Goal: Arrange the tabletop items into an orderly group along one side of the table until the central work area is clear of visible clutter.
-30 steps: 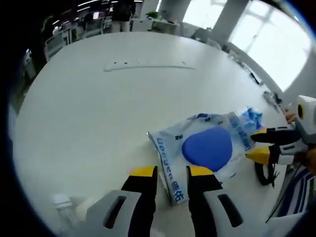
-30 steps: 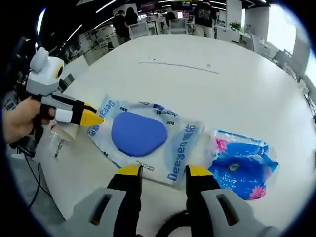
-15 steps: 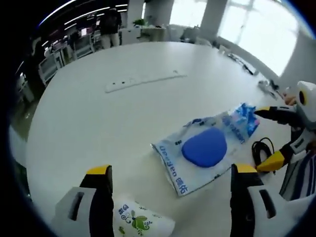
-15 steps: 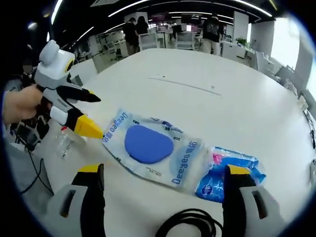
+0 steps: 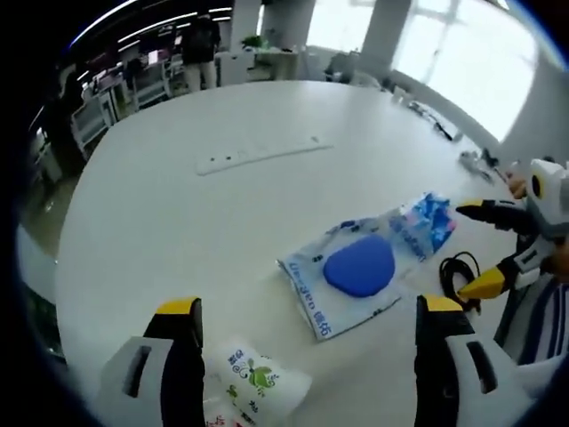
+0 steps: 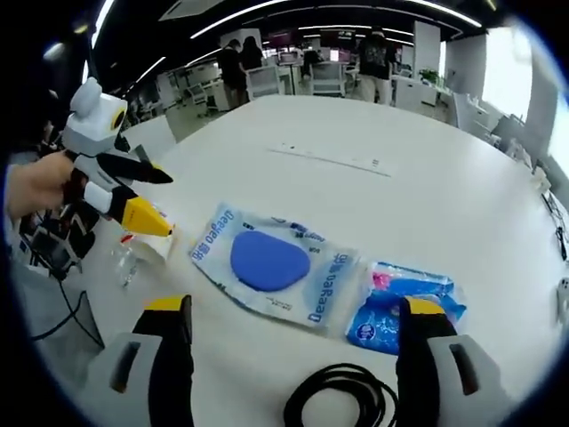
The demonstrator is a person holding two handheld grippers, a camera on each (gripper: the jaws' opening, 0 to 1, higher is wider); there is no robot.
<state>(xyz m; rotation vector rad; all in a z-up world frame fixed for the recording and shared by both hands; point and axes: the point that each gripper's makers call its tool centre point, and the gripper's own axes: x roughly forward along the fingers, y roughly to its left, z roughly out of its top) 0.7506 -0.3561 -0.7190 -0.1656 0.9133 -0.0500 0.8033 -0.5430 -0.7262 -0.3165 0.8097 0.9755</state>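
Observation:
A clear pack with a blue pad [image 5: 356, 267] [image 6: 267, 262] lies flat on the white table. A blue packet [image 5: 431, 218] [image 6: 400, 302] touches one end of it. My left gripper [image 5: 309, 307] is open above the table, short of the pack, nothing between its jaws. From the left of the right gripper view it appears as the left gripper [image 6: 158, 203], jaws apart, held by a hand. My right gripper [image 6: 295, 307] is open too, just short of the pack; it comes into the left gripper view as the right gripper [image 5: 487, 247].
A coiled black cable [image 5: 458, 271] [image 6: 342, 400] lies by the table edge near my right gripper. A white packet with a green leaf print [image 5: 258, 378] sits under my left gripper, a clear bottle [image 6: 124, 262] beside it. A power strip [image 5: 258, 153] [image 6: 329, 157] is set further across the table.
Both grippers went from nearly shut to wide open and drew back a little from the pack. The pack and the blue packet stay on the table.

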